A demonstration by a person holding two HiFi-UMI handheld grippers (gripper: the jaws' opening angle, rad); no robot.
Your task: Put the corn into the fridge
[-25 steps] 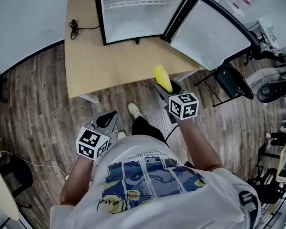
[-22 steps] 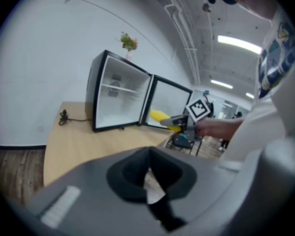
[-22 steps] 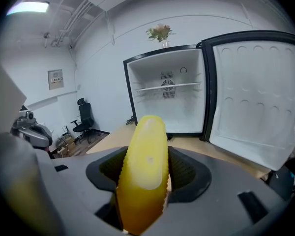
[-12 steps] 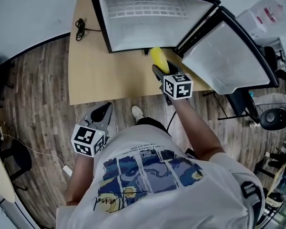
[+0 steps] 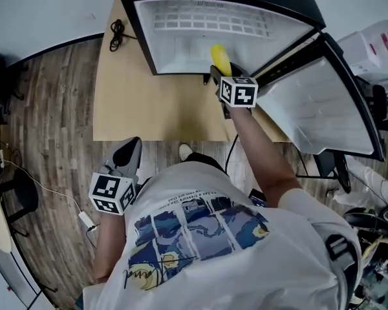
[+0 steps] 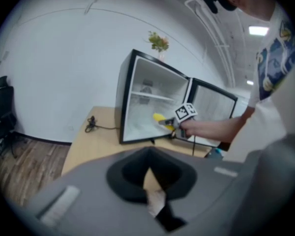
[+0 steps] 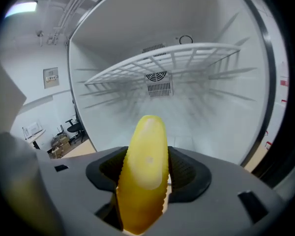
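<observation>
The yellow corn (image 5: 219, 57) sticks out of my right gripper (image 5: 218, 73), which is shut on it at the mouth of the open fridge (image 5: 200, 39). In the right gripper view the corn (image 7: 146, 151) stands between the jaws of that gripper (image 7: 145, 173) and points at the white inside, below the wire shelf (image 7: 163, 59). My left gripper (image 5: 130, 147) hangs low by my left side, over the wooden floor, shut and holding nothing. From the left gripper view (image 6: 149, 180) the corn (image 6: 159, 117) shows small in front of the fridge (image 6: 137, 109).
The fridge stands on a light wooden table (image 5: 149, 102) with its door (image 5: 317, 102) swung open to the right. A black cable (image 5: 116, 31) lies on the table's far left corner. A small plant (image 6: 159, 41) sits on the fridge. Office chairs (image 6: 2, 107) stand at the left.
My right gripper has carried the corn forward from over the table's near edge to the fridge's opening. The left gripper has stayed low at my side.
</observation>
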